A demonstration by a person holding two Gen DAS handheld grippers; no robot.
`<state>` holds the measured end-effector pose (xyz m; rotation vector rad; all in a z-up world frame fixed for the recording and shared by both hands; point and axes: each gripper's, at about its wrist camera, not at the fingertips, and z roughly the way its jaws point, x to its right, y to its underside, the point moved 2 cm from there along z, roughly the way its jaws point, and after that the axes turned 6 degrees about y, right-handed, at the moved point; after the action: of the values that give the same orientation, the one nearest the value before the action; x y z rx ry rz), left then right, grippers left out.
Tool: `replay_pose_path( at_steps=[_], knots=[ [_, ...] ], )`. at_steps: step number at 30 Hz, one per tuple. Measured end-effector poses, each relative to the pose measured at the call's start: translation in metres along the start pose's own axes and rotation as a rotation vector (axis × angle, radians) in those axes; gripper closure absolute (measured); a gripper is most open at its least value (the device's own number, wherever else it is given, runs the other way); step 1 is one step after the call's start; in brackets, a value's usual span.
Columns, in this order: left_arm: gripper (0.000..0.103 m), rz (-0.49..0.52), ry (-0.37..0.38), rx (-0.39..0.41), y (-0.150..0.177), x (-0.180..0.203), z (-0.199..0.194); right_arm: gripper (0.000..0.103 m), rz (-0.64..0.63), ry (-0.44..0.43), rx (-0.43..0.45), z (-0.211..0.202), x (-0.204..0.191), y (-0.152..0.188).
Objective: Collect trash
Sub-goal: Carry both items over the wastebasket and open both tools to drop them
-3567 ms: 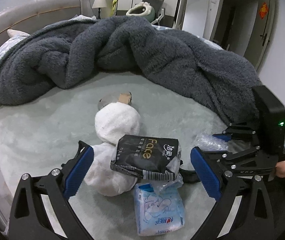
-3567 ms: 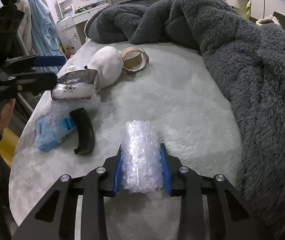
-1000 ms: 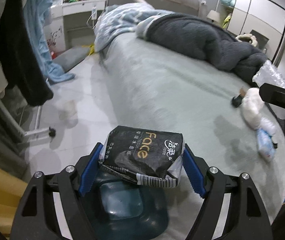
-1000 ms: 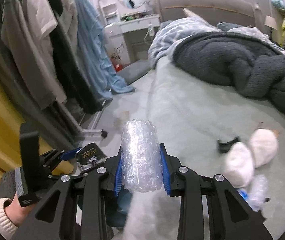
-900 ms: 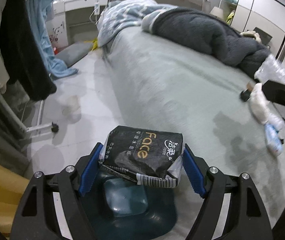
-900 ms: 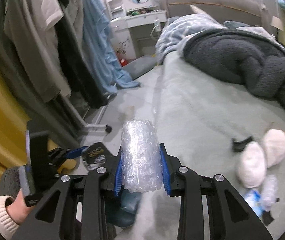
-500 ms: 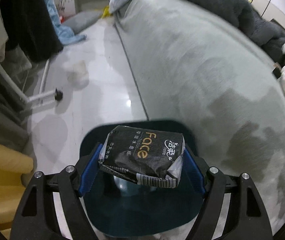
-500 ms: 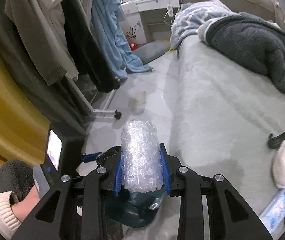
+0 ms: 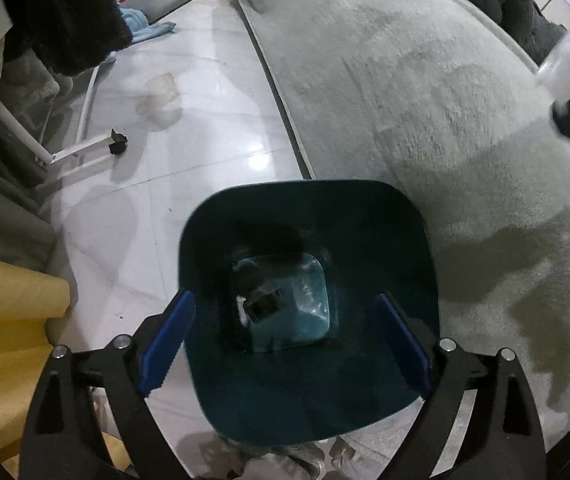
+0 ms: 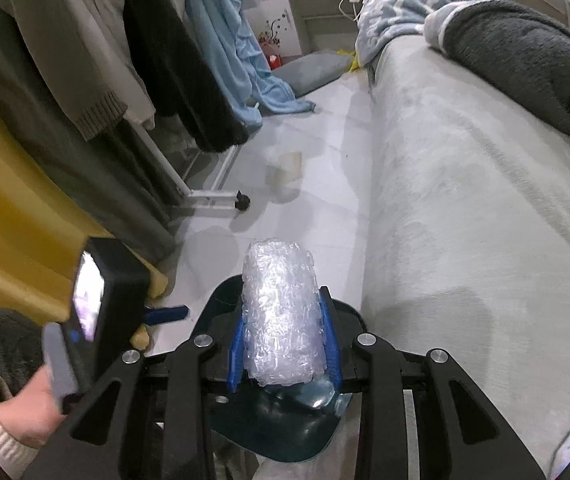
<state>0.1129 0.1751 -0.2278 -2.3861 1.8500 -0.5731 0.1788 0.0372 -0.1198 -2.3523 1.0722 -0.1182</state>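
1. A bedroom: pale tiled floor [image 9: 205, 128], a grey-green bed [image 9: 445, 100], clothes on a rack [image 10: 145, 60].
2. A dark teal bin [image 9: 309, 412] stands on the floor against the bed.
3. The left gripper [image 9: 285, 336] hangs over the bin, fingers spread apart and holding nothing.
4. A black packet [image 9: 263, 306] lies at the bin's bottom.
5. The right gripper [image 10: 283, 344] clamps a bubble wrap roll [image 10: 281, 312] above the bin.

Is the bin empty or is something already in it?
Not empty: a dark packet lies at the bottom of the bin, below the open left gripper.
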Motion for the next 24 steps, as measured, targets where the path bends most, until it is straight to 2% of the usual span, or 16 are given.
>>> replay_pose_path(
  at_steps=[3,10,24],
  knots=[
    [0.010,-0.013,-0.002,0.030,-0.001,-0.004,-0.015,0.070,-0.006,0.013,-0.027,0.014,-0.001,0.003],
    [0.010,-0.047,0.005,0.160,-0.009,-0.017,-0.063,0.070,0.006,0.012,-0.095,0.045,-0.005,0.010],
    [0.014,-0.005,0.036,0.392,-0.029,-0.014,-0.129,0.069,-0.046,0.038,-0.238,0.099,-0.014,0.040]
  ],
)
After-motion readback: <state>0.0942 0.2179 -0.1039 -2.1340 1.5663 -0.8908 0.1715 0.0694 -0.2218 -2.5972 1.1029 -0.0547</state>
